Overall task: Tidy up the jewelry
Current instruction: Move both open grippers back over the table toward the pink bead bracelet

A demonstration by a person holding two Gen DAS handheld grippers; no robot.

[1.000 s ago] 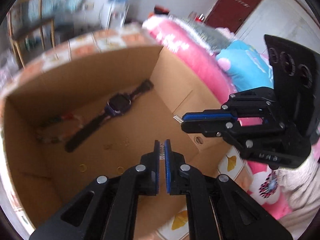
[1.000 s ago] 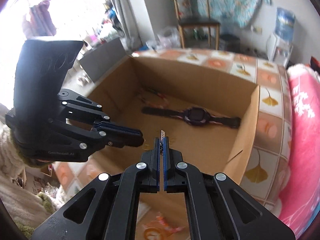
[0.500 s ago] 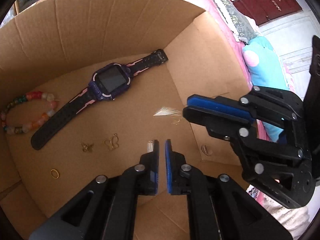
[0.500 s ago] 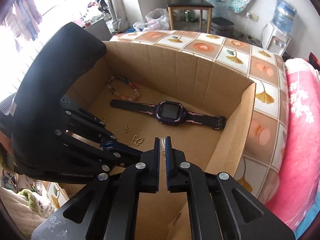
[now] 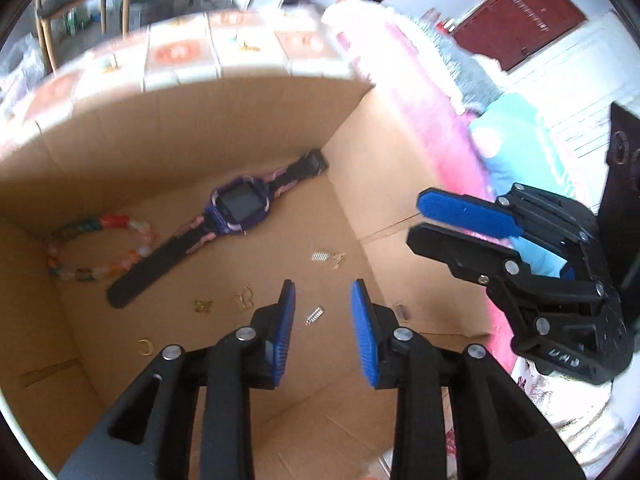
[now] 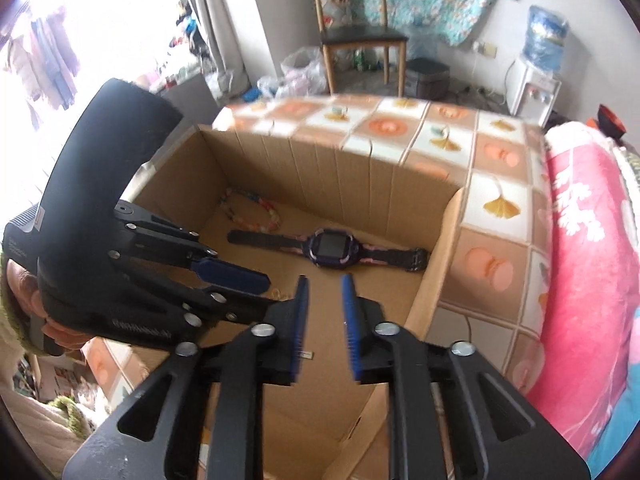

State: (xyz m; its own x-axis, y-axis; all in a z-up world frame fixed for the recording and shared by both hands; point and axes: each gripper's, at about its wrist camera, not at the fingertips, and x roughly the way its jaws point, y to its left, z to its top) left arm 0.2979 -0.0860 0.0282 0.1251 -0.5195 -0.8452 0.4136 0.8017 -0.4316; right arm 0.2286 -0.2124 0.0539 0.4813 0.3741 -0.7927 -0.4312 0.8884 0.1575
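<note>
1. At far left on the floor of the open brown cardboard box point(image 5: 248, 128), a bracelet of pastel multicoloured beads point(image 5: 100, 246) lies in a loop against the left wall.
2. Just right of it, a purple-faced smartwatch with a black-and-pink strap point(image 5: 236, 210) lies flat and diagonal, its upper strap end reaching toward the far corner.
3. Nearer the camera than the watch, two small gold butterfly charms point(image 5: 224, 302) lie side by side, and a small gold ring point(image 5: 145, 347) rests apart from them, lower left.
4. The left hand-held gripper point(image 5: 323, 304), black with blue ribbed pads, hangs over the box floor; its jaws are opening and nothing is pinched between them.
5. Seen through that gap, a short silver chain piece point(image 5: 314, 315) lies loose on the cardboard; farther in, another silver piece with a tangle of fine gold links point(image 5: 328, 258) rests near the right wall.
6. At right in the left wrist view, the right hand-held gripper point(image 5: 418, 218) reaches in over the box's right wall; its jaws are likewise opening and hold nothing.
7. The right wrist view shows its blue pads point(image 6: 298, 320) spread above the box floor, with the watch and bracelet beyond them and the left gripper to its left.
8. The box stands on a bed covered in an orange-and-white checked quilt with leaf prints point(image 6: 492, 204); a pink floral blanket point(image 6: 584, 280) lies along the right side.
</note>
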